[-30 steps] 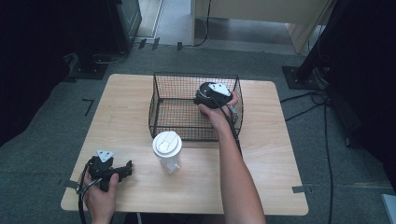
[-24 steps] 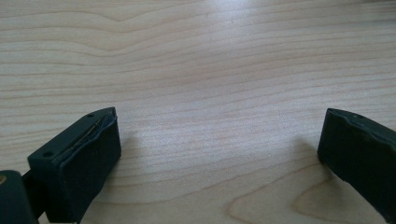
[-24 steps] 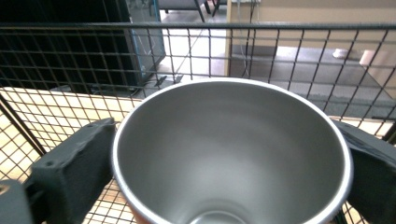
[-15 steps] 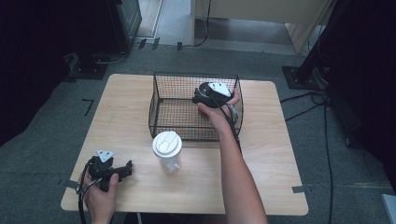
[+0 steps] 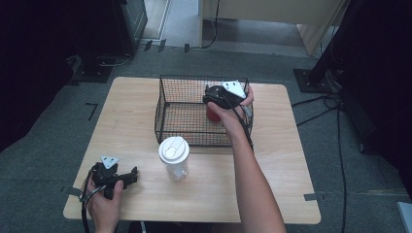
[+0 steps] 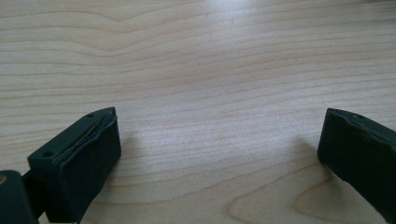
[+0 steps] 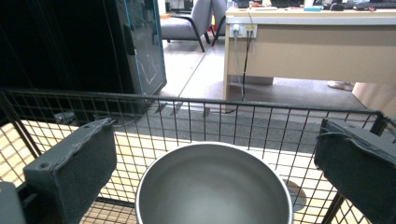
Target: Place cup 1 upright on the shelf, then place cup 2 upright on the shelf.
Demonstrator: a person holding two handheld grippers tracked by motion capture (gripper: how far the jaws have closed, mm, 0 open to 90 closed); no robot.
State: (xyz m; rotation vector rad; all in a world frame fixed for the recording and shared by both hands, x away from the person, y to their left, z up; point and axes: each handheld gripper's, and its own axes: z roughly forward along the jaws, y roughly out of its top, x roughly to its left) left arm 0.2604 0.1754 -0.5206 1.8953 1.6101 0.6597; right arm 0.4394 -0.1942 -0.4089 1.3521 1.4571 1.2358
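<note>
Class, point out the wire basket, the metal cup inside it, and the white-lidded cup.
wire basket (image 5: 165,104), high view, left wall.
metal cup (image 7: 212,186), right gripper view, inner wall.
white-lidded cup (image 5: 173,149), high view, lid.

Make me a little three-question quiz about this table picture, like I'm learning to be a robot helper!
1. True or false: the left gripper has its jaws wide apart over bare table.
2. Where is the red cup? A) inside the wire basket B) beside the white-lidded cup C) on the floor
3. Fill in: in the right gripper view, the cup between the right gripper jaws has a ____ coloured inside.

Key: 1 true; 2 A; 3 silver.
</note>
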